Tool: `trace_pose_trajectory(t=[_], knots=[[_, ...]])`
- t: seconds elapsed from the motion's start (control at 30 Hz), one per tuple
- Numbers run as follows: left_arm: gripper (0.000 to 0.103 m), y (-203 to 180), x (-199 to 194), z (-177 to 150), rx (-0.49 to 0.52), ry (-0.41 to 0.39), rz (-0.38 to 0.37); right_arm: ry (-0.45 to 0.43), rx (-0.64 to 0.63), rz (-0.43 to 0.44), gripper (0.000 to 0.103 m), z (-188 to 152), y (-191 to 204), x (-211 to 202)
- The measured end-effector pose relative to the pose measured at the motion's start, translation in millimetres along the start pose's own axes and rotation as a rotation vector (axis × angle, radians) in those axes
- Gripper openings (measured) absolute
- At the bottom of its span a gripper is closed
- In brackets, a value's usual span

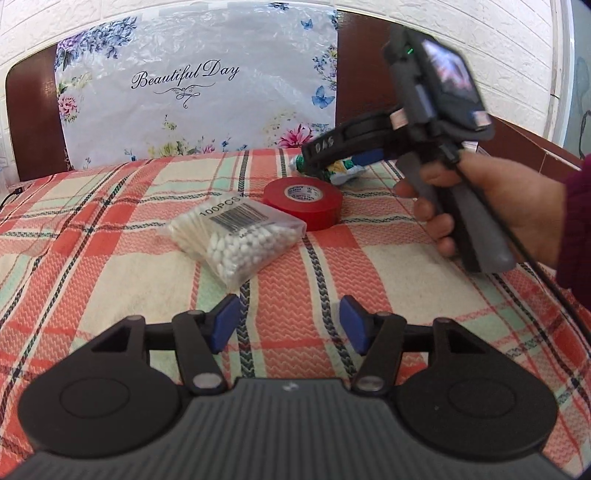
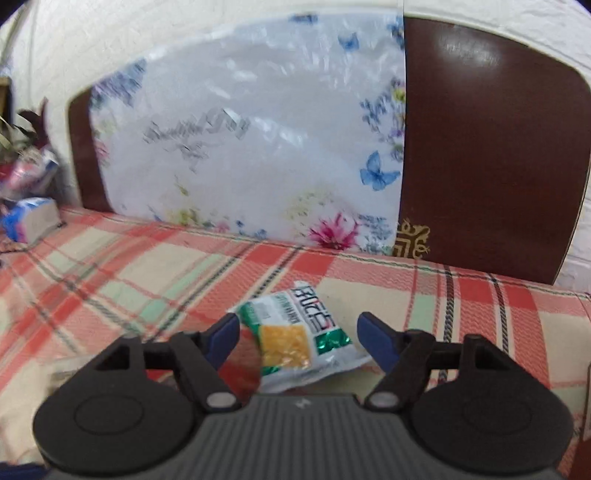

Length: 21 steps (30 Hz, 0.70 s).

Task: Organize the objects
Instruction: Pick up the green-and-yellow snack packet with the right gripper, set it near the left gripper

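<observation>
1. Snack packet (image 2: 299, 336), white and green with a yellow panel, lay flat on the plaid cloth (image 2: 147, 266) between my right gripper's (image 2: 297, 334) blue fingertips (image 2: 373, 332); I had them spread wide and could not tell whether either touched it.
2. Red tape roll (image 1: 303, 202) sat flat just beside that packet (image 1: 347, 170) in the left view, and the clear bag of cotton swabs (image 1: 236, 236), marked 100PCS, touched the roll's near side.
3. My left gripper (image 1: 289, 321) hung over bare cloth (image 1: 369, 266) short of the swabs, fingers wide apart and holding nothing.
4. The person's right hand (image 1: 491, 206) gripped the right gripper's handle, its body (image 1: 406, 122) slanting down over the packet.
5. I saw the cloth covering a soft, bed-like surface, checked in coral, cream and mint with dark lines.
6. Behind stood a dark wooden headboard (image 2: 491, 147), a floral plastic sheet (image 1: 199, 92) reading "Beautiful Day" draped over it, with white brick-textured wall (image 1: 461, 22) above.
7. Blurred clutter (image 2: 29, 218) sat at the far left edge.
</observation>
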<state>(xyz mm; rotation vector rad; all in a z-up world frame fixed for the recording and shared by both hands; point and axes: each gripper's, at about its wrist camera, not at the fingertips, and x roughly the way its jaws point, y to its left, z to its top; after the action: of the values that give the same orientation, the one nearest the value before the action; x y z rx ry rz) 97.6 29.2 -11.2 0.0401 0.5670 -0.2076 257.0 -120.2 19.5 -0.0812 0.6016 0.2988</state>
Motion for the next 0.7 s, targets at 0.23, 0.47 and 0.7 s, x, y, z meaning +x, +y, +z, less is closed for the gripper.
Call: trace_pose_trajectory(t=[0.23, 0.47, 0.7], knots=[[0.063, 1.3, 0.0, 0.1, -0.006, 0.001, -0.005, 0.053, 0.021, -0.029, 0.049, -22.8, -7.0, -10.3], [0.064, 0.2, -0.5, 0.5, 0.011, 0.004, 0.002, 0.054, 0.062, -0.040, 0.049, -86.3, -16.1, -101.4], [0.066, -8.2, -2.7, 4.3, 0.053, 0.037, 0.042, 0.062, 0.117, -0.072, 0.050, -153.2, -16.9, -203.6]])
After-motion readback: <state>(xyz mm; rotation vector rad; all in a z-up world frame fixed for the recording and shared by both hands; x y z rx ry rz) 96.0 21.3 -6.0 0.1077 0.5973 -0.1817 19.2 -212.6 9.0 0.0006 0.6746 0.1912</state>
